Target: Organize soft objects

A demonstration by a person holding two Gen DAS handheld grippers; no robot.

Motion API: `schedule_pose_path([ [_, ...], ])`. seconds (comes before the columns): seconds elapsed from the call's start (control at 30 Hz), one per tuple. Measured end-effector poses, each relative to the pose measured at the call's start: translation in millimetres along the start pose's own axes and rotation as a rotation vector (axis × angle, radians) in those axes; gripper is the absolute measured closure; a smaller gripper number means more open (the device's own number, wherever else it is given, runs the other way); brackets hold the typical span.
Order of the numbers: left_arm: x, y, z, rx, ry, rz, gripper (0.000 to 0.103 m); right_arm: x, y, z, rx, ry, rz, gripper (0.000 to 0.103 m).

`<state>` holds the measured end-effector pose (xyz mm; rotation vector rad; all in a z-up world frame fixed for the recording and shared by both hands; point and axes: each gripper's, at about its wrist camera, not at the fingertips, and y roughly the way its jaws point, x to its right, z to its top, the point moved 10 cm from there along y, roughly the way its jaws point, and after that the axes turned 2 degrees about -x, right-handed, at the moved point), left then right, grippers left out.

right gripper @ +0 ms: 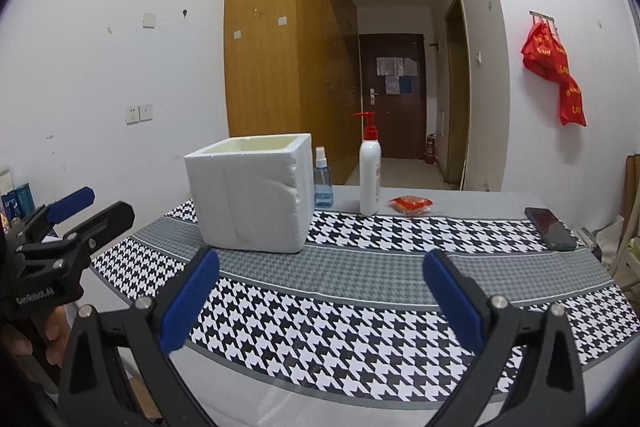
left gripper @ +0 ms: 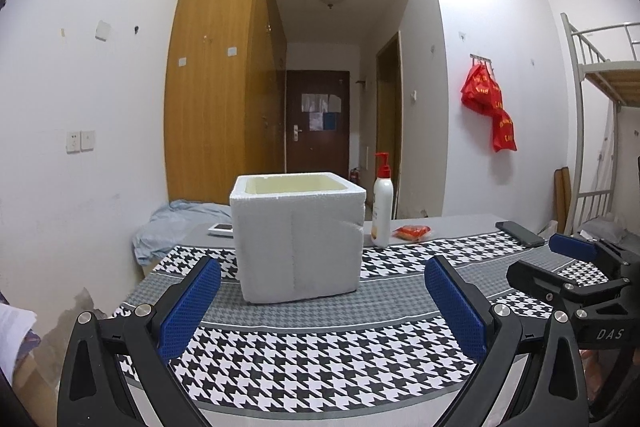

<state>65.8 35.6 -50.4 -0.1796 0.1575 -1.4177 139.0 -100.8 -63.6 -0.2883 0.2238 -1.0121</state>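
Both tools are released and carry nothing: left tool (left gripper: 322, 301), right tool (right gripper: 320, 301), each hovering over the bench (right gripper: 360, 267) in front of the foam box (right gripper: 252, 193). The red packet (right gripper: 411, 205), right of the box past the pump bottle (right gripper: 369, 171), looks light, soft and crinkly, so pinch it mid-body. The box interior is hidden, and the blue cloth (left gripper: 168, 227) left of the box is partly cut off behind it.
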Motion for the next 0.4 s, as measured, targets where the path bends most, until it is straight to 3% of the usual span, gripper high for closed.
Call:
schedule_pose_path([
  [0.4,3.6,-1.7,-1.1,-0.008,0.003,-0.006,0.001,0.1,0.0,-3.2,-0.008,0.001,-0.003,0.000],
])
